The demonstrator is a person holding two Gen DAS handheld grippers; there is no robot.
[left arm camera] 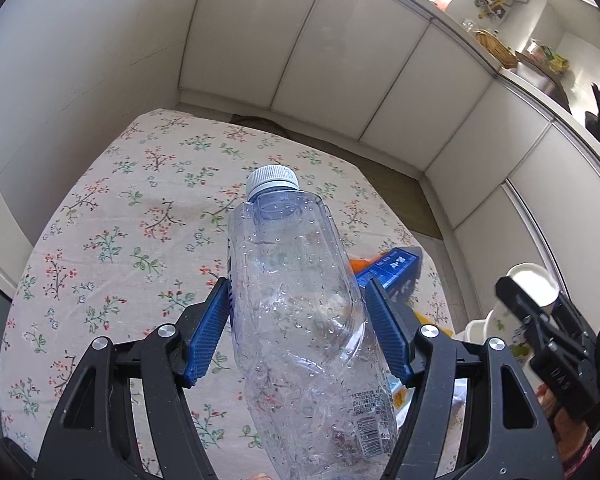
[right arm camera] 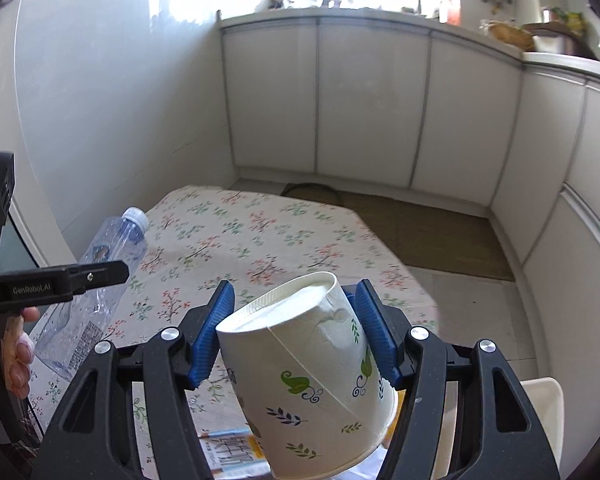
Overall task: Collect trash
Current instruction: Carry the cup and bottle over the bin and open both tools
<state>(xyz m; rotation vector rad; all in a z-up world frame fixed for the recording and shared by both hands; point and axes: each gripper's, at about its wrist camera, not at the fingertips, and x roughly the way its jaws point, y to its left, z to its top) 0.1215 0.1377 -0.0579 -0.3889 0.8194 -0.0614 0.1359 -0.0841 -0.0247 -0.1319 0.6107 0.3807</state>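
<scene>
Overhead, left gripper clamps bottle — right gripper clamps paper cup — above bare tablecloth.

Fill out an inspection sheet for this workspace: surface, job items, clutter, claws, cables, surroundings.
Surface: table with floral tablecloth, mostly bare at the far end.
Job's things: clear plastic bottle, capped and dented, wet inside; paper cup, leaf print, wall creased.
Clutter: blue carton and printed wrappers at the table's near edge.
Grippers: left claw closed on the bottle, lifted off the table; right claw closed on the cup, tilted.
Cables: nothing seen.
Surroundings: white cabinets, cluttered counter, bright window, brown floor mat.
</scene>
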